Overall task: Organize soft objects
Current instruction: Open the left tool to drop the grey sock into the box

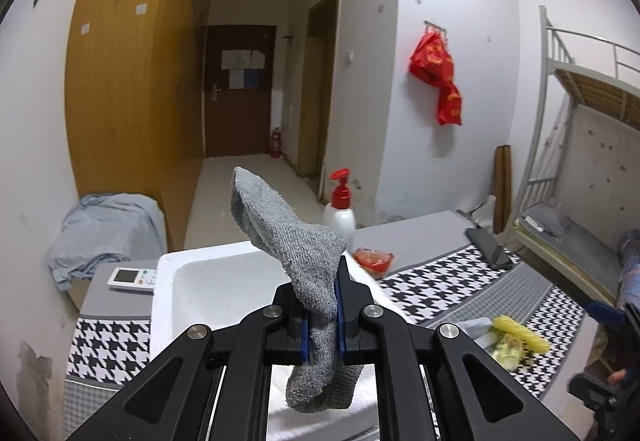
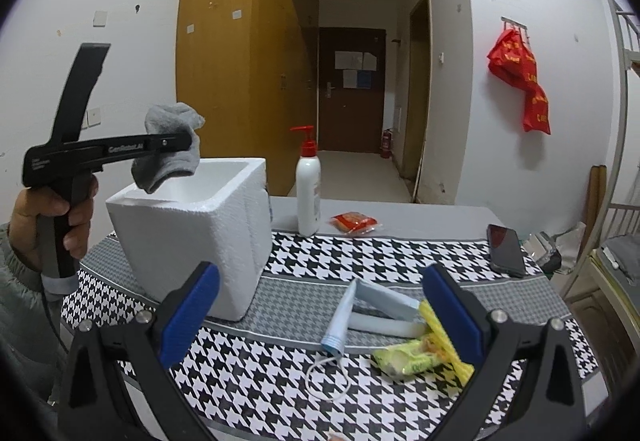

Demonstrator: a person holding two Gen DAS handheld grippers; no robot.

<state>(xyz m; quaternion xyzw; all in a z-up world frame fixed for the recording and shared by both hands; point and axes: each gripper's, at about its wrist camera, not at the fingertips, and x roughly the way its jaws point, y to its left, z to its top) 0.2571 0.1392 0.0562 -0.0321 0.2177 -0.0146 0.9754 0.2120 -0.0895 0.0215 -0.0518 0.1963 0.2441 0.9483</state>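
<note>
My left gripper [image 1: 323,305] is shut on a grey sock [image 1: 292,241] and holds it above the open white foam box [image 1: 192,273]. In the right wrist view the left gripper [image 2: 176,145] holds the sock [image 2: 172,145] over the left rim of the box [image 2: 192,225]. My right gripper [image 2: 320,305] is open and empty above the table. A folded blue face mask [image 2: 376,305] lies between its fingers, with yellow packets [image 2: 416,357] beside it.
On the houndstooth tablecloth [image 2: 280,373] stand a white pump bottle with a red top [image 2: 308,193], a red snack packet [image 2: 354,222] and a black phone [image 2: 505,249]. A remote [image 1: 132,278] lies left of the box. A bunk bed [image 1: 580,161] stands at the right.
</note>
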